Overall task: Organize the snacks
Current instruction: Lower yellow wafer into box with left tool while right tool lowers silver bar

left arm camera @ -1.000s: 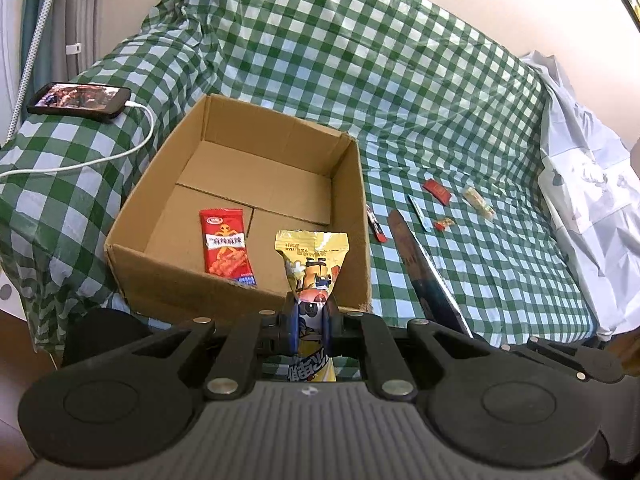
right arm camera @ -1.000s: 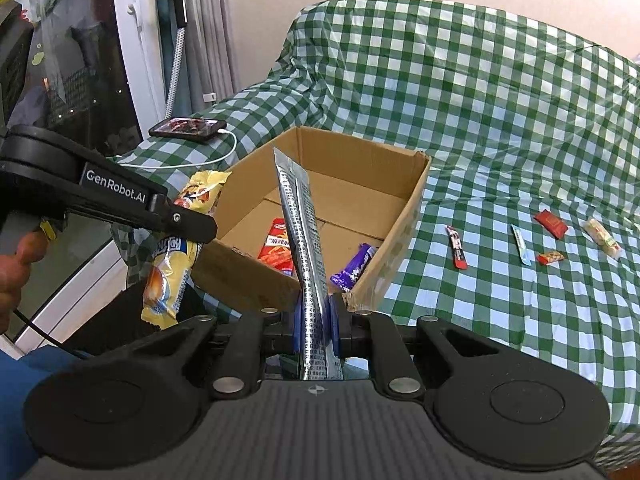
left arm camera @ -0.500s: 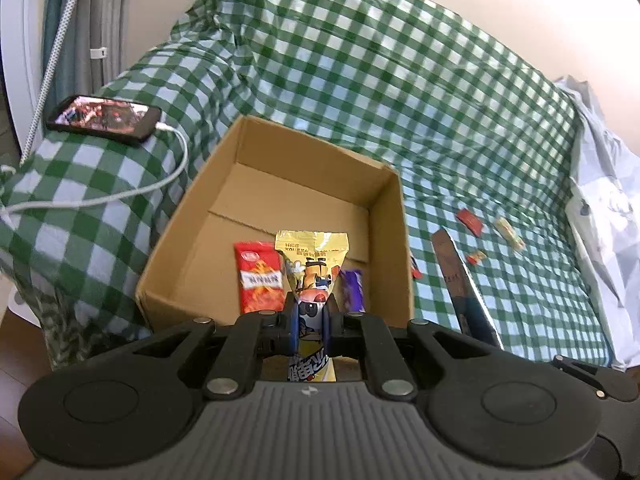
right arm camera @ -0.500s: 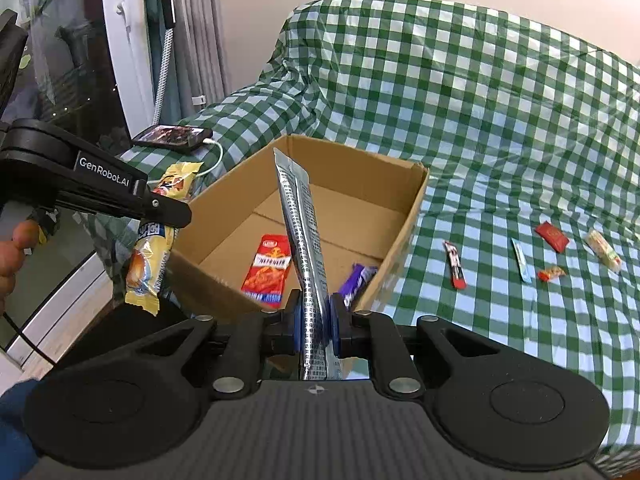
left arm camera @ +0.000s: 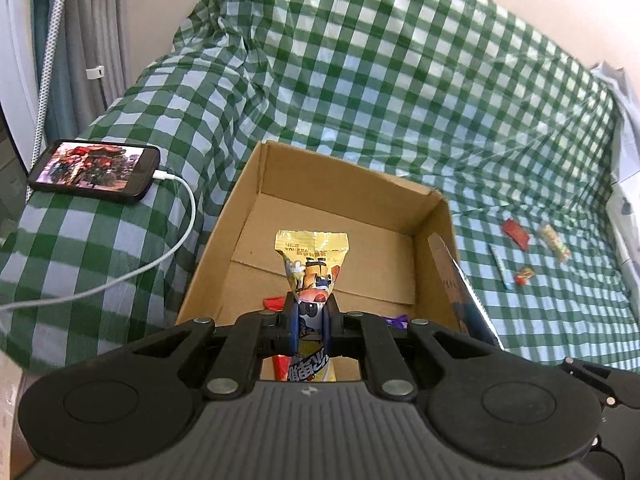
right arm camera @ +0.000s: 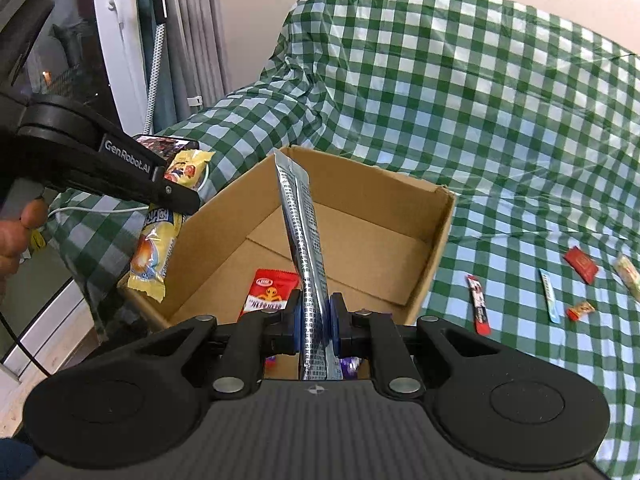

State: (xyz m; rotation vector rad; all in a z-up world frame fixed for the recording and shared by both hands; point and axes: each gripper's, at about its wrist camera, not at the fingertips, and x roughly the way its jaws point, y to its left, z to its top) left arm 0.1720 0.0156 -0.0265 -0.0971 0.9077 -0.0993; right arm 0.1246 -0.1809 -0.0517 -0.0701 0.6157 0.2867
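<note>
Both tools clamped on snacks over the near edge of the cardboard box (left arm camera: 352,184). Left tool (left arm camera: 310,330) pinches the yellow cartoon snack bag (left arm camera: 312,256) mid-body; right tool (right arm camera: 316,322) grips the long silver sachet (right arm camera: 300,216) low down. Both probably light, crinkly, slippery film; sachet is floppy, so hold mid-length.

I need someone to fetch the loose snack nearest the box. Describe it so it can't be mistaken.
Start at the cardboard box on the green checked cloth. Just right of it lies a slim red stick packet, closer than the pale blue stick and small candies.
</note>
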